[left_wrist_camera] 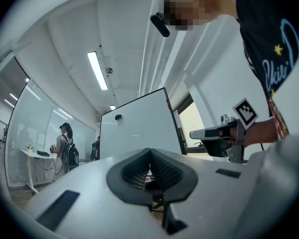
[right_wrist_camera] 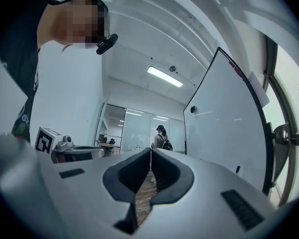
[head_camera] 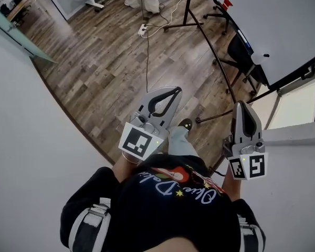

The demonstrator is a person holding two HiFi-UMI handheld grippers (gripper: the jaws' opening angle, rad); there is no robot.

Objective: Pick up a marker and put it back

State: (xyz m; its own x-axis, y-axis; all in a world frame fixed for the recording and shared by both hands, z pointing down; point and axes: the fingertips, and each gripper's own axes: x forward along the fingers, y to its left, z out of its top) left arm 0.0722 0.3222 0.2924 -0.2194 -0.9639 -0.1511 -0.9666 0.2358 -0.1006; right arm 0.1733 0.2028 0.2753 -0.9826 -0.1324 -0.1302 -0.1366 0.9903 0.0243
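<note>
Head view: nearest, the left gripper [head_camera: 173, 91] and right gripper [head_camera: 240, 105] both have jaws pressed together, with nothing between them; beyond lies wooden floor [head_camera: 110, 62]; farther off, what looks like a blue marker [head_camera: 243, 38] rests along the whiteboard [head_camera: 273, 20] ledge, well apart from both.

The right gripper [right_wrist_camera: 150, 154] held its jaws closed together with nothing between them, with the whiteboard [right_wrist_camera: 224, 126] to its right, the left gripper [right_wrist_camera: 74, 152] to its left, and a person [right_wrist_camera: 161, 137] standing well ahead.
</note>
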